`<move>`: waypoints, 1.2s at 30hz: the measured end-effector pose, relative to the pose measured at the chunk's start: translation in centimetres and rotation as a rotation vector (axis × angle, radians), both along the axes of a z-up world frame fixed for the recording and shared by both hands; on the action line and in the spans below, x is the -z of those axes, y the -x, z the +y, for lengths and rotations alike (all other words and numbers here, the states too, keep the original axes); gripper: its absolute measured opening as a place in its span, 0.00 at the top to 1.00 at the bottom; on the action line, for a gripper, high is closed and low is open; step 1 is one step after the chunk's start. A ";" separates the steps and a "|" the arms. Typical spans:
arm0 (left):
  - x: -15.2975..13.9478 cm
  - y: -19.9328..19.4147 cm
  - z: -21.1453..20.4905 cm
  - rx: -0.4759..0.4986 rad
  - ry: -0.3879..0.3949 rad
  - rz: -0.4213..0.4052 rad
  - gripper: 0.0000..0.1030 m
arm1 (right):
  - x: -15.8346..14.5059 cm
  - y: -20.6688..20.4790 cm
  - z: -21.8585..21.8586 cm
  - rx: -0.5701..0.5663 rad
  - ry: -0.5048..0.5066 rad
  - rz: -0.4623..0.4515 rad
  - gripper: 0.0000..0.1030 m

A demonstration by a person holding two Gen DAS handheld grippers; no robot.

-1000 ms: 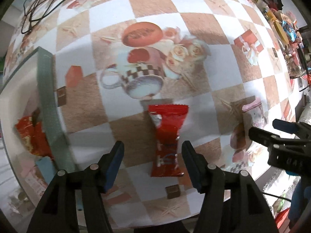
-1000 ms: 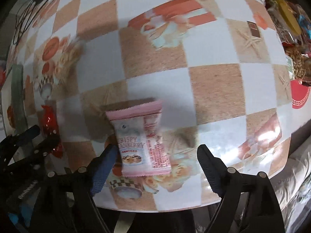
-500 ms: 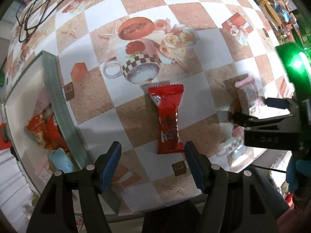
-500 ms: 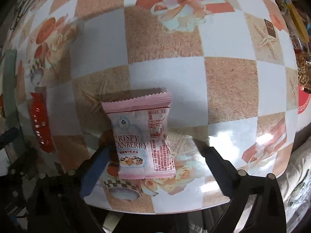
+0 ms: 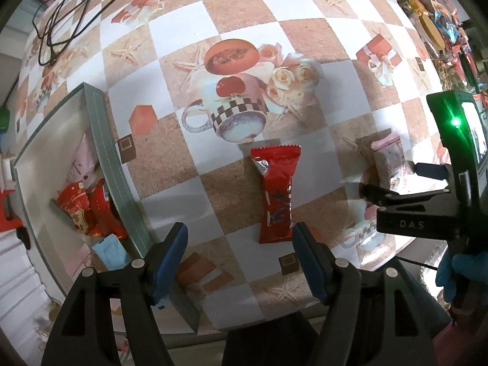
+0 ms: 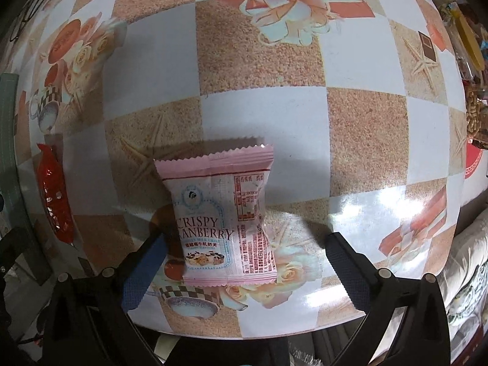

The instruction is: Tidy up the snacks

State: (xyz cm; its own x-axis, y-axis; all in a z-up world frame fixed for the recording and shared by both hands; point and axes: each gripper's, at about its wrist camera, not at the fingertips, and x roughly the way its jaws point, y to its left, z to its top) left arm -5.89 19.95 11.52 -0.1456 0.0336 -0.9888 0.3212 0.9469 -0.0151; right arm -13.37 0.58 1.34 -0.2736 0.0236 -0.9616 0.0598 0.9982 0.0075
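A: Left gripper [image 5: 239,257]?
B: Jaws spread, just been opening, nothing pinched. Red pack [image 5: 277,194] lies flat on the table [image 5: 250,18], mostly ahead of the tips.
A: Right gripper [image 6: 244,271]?
B: Wide apart, just opened further. Pink pack [image 6: 222,219] lies between the fingers [image 6: 344,270], not pinched.
A: Box [image 5: 100,149]?
B: At the table's left edge, holding red packs.

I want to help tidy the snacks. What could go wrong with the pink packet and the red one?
The right gripper is open around the pink packet, whose slippery wrapper may slide aside instead of being pinched. The red packet lies off to one side of the open left gripper, so closing now might only clip its edge.
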 end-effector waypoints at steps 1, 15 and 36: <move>-0.1 0.0 -0.1 0.002 -0.001 -0.003 0.28 | 0.0 0.2 0.0 0.000 0.000 0.000 0.00; 0.0 -0.4 -0.5 -0.007 -0.009 -0.005 0.27 | 0.3 0.0 -0.7 0.002 0.000 -0.004 0.00; -0.7 1.1 0.6 -0.013 -0.013 -0.027 0.27 | -0.1 0.3 -0.5 -0.001 0.006 -0.087 0.00</move>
State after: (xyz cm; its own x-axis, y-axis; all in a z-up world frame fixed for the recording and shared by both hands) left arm -7.02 20.59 12.25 -0.1194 0.0451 -0.9918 0.3090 0.9511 0.0060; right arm -13.66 0.08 1.42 -0.1892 0.0175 -0.9818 0.0579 0.9983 0.0066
